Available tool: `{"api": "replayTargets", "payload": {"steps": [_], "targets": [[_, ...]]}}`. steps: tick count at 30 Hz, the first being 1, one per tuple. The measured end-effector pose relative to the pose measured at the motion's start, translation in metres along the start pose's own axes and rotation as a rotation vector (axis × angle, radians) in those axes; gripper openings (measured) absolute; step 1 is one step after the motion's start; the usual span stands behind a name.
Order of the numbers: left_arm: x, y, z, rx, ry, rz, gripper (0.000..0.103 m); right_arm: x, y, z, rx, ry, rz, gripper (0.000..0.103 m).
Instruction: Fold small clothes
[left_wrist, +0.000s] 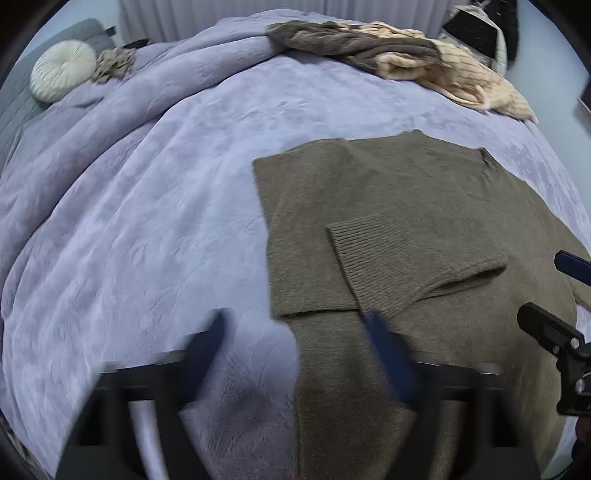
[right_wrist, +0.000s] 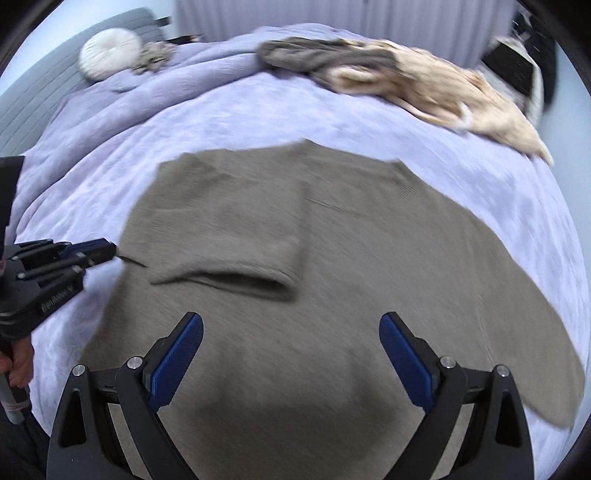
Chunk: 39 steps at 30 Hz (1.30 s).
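The left gripper (left_wrist: 295, 332) and right gripper (right_wrist: 291, 332), both spread wide and empty, hover above the olive sweater (right_wrist: 332, 258) lying just ahead on the bed (left_wrist: 147, 221); a careless grab could drag its folded sleeve (left_wrist: 406, 258) loose.

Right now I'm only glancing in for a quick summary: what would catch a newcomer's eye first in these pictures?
The olive-brown knit sweater spread flat across the lavender bedspread, with one sleeve folded over its body. Beyond it, near the bed's far edge, lies a heap of brown and cream clothes, and a round white cushion sits at the far left. The right gripper hangs open over the sweater.
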<state>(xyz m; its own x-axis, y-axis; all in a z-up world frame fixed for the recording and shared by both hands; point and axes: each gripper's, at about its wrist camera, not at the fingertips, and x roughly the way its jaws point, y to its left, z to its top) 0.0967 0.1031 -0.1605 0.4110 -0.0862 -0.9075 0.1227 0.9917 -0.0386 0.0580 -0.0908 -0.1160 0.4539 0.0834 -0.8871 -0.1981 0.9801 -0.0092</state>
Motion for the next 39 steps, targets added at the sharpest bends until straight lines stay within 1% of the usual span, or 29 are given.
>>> {"api": "replayTargets", "payload": {"steps": [2, 5, 7, 9, 11, 12, 13, 14, 15, 16, 18, 20, 21, 22, 23, 24, 25, 26, 27, 28, 29, 30, 31, 33, 34, 35, 36, 38, 39], "targets": [[0.003, 0.007, -0.002, -0.033, -0.015, 0.005, 0.101, 0.006, 0.019, 0.006, -0.115, -0.002, -0.033, 0.097], [0.016, 0.014, -0.005, -0.056, 0.001, 0.041, 0.101, 0.025, 0.048, 0.012, -0.268, 0.01, -0.076, 0.097], [0.028, 0.019, -0.007, -0.049, 0.034, 0.043, 0.101, 0.036, 0.062, 0.014, -0.365, 0.015, -0.1, 0.097], [0.038, 0.026, -0.01, -0.035, 0.059, 0.057, 0.101, 0.05, 0.072, 0.016, -0.45, 0.015, -0.152, 0.096], [0.048, 0.029, -0.013, -0.015, 0.089, 0.06, 0.101, 0.066, 0.074, 0.018, -0.497, 0.036, -0.214, 0.094], [0.054, 0.028, -0.014, -0.007, 0.101, 0.054, 0.101, 0.07, 0.073, 0.019, -0.5, 0.05, -0.216, 0.09], [0.055, 0.027, -0.014, -0.006, 0.099, 0.056, 0.101, 0.075, 0.07, 0.022, -0.481, 0.067, -0.184, 0.062], [0.057, 0.026, -0.013, -0.008, 0.086, 0.066, 0.101, 0.076, 0.065, 0.027, -0.438, 0.09, -0.143, 0.009], [0.058, 0.024, -0.011, -0.01, 0.072, 0.08, 0.101, 0.072, 0.053, 0.035, -0.345, 0.082, -0.105, 0.007], [0.06, 0.023, -0.009, -0.016, 0.053, 0.104, 0.101, 0.061, 0.038, 0.041, -0.24, 0.047, -0.051, 0.006], [0.063, 0.022, -0.008, -0.032, 0.024, 0.148, 0.101, 0.037, -0.005, 0.049, 0.029, -0.043, 0.036, 0.006], [0.066, 0.021, -0.009, -0.046, 0.017, 0.165, 0.101, 0.019, -0.055, 0.04, 0.296, -0.103, 0.073, 0.006], [0.067, 0.02, -0.011, -0.052, 0.015, 0.17, 0.101, 0.016, -0.075, 0.033, 0.395, -0.109, 0.082, 0.006], [0.066, 0.019, -0.013, -0.056, 0.011, 0.173, 0.101, 0.018, -0.105, 0.017, 0.541, -0.096, 0.11, 0.006], [0.066, 0.018, -0.013, -0.058, 0.009, 0.176, 0.101, 0.024, -0.122, 0.007, 0.625, -0.073, 0.139, 0.007], [0.066, 0.018, -0.013, -0.059, 0.01, 0.178, 0.101, 0.034, -0.142, -0.008, 0.714, -0.029, 0.185, 0.008], [0.066, 0.018, -0.014, -0.06, 0.012, 0.182, 0.101, 0.042, -0.155, -0.019, 0.771, 0.011, 0.211, 0.011], [0.065, 0.017, -0.012, -0.059, 0.012, 0.186, 0.101, 0.048, -0.166, -0.03, 0.816, 0.048, 0.232, 0.013], [0.066, 0.017, -0.008, -0.055, 0.011, 0.191, 0.101, 0.05, -0.172, -0.037, 0.835, 0.062, 0.241, 0.017], [0.067, 0.015, -0.008, -0.05, 0.009, 0.199, 0.101, 0.049, -0.177, -0.043, 0.86, 0.048, 0.267, 0.032], [0.068, 0.014, -0.008, -0.047, 0.009, 0.206, 0.101, 0.045, -0.181, -0.048, 0.884, 0.018, 0.297, 0.053], [0.067, 0.014, -0.005, -0.043, 0.009, 0.213, 0.101, 0.042, -0.185, -0.051, 0.908, -0.009, 0.322, 0.06], [0.064, 0.014, -0.005, -0.042, 0.008, 0.221, 0.101, 0.041, -0.187, -0.05, 0.922, -0.018, 0.33, 0.063], [0.063, 0.012, -0.006, -0.041, 0.006, 0.238, 0.101, 0.045, -0.192, -0.046, 0.946, -0.009, 0.32, 0.063], [0.063, 0.01, -0.005, -0.039, 0.005, 0.247, 0.101, 0.048, -0.196, -0.043, 0.964, 0.007, 0.311, 0.054], [0.064, 0.01, -0.004, -0.038, 0.004, 0.253, 0.101, 0.051, -0.199, -0.041, 0.968, 0.022, 0.305, 0.012], [0.064, 0.01, -0.004, -0.039, 0.005, 0.257, 0.101, 0.047, -0.202, -0.037, 0.955, 0.021, 0.296, 0.008], [0.065, 0.01, -0.005, -0.039, 0.0, 0.257, 0.101, 0.034, -0.199, -0.024, 0.884, -0.042, 0.282, 0.007], [0.065, 0.011, -0.005, -0.034, -0.005, 0.257, 0.101, 0.025, -0.197, -0.022, 0.832, -0.066, 0.257, 0.007]]}}
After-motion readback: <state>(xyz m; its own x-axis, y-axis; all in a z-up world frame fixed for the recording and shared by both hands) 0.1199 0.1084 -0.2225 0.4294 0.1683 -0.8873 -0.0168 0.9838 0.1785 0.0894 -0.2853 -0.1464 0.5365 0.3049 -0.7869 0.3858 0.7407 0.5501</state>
